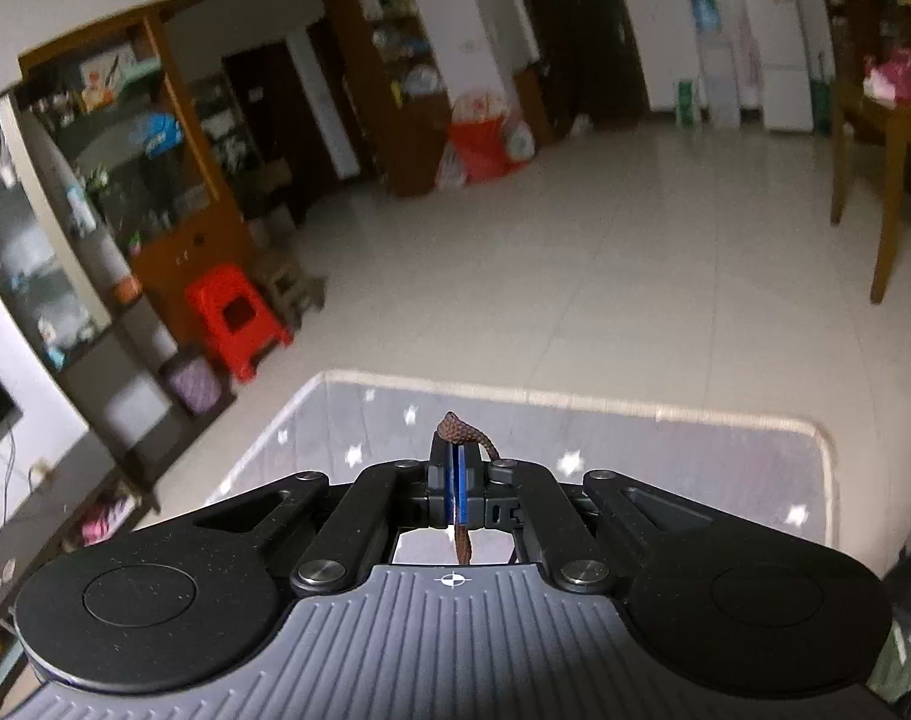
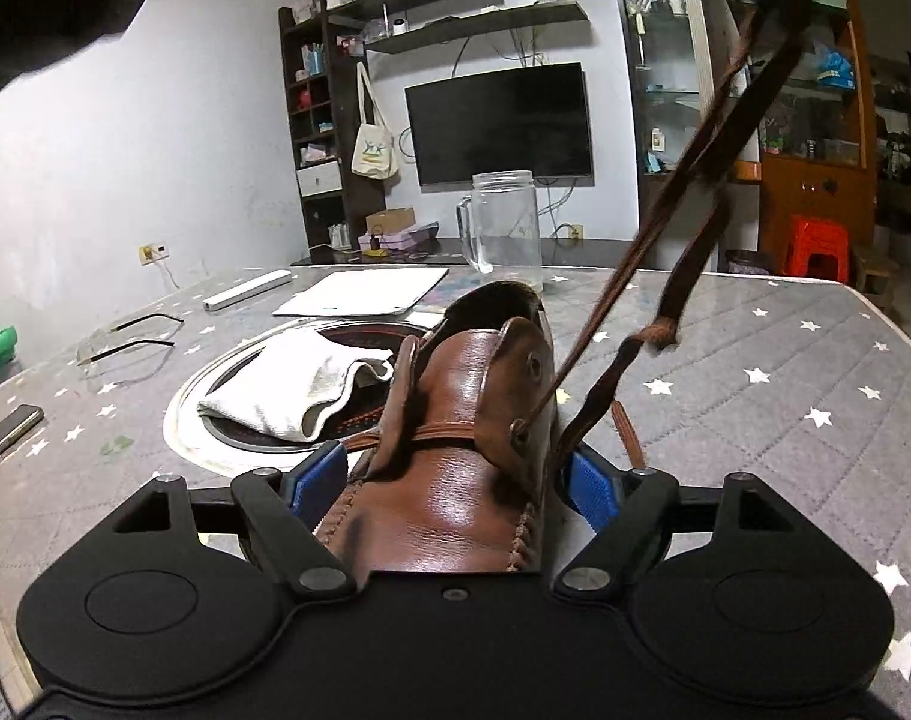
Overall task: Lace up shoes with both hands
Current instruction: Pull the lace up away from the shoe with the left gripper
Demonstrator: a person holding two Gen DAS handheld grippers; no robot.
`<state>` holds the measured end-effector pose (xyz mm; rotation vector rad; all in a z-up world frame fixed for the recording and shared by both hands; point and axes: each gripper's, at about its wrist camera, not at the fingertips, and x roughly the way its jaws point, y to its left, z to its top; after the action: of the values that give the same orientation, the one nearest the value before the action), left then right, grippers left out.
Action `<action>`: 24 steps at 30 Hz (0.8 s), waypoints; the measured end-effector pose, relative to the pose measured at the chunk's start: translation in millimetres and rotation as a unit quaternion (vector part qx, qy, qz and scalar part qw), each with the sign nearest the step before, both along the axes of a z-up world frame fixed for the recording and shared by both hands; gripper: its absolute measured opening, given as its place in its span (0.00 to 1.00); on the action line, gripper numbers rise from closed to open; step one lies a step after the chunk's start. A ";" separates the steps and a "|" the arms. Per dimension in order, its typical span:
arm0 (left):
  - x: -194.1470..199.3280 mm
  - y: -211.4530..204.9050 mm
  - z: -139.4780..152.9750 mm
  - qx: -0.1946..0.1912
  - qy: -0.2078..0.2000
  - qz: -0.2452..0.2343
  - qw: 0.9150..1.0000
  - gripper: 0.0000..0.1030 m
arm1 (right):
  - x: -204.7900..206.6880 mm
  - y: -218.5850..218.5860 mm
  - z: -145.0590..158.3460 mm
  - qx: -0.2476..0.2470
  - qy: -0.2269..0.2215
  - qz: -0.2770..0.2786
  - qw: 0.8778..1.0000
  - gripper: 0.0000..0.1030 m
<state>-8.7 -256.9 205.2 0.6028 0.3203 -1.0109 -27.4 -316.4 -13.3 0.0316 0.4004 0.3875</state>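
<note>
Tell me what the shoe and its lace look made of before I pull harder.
Shoe: looks like smooth brown leather, glossy highlights, stitched seam. Lace in the left gripper: braided brown cord, weave visible; fibre unclear.

This is a home living room. A wall-mounted television (image 2: 499,123) hangs as the centrepiece, dark shelves of household clutter to its left, a glass display cabinet (image 2: 671,60) to its right. Farther right a red plastic stool (image 2: 815,247) stands on the pale tiled floor (image 1: 575,252).

Brown shoe (image 2: 455,468), grey star-patterned cloth (image 2: 755,420)
</note>
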 end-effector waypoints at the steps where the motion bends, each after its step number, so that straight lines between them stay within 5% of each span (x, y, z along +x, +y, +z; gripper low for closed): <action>1: -3.3 -2.1 6.4 -0.009 -0.007 -0.005 1.000 0.02 | -0.7 -0.3 0.6 0.001 -0.002 -0.001 1.000 0.79; 24: -53.7 -11.6 66.7 -0.065 -0.080 -0.029 0.994 0.02 | -0.6 -15.1 1.8 -0.001 0.002 -0.036 0.999 0.79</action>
<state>-62.4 -268.5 271.9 0.5732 0.0945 -1.0229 -28.1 -331.6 -11.4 0.0458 0.4030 0.3153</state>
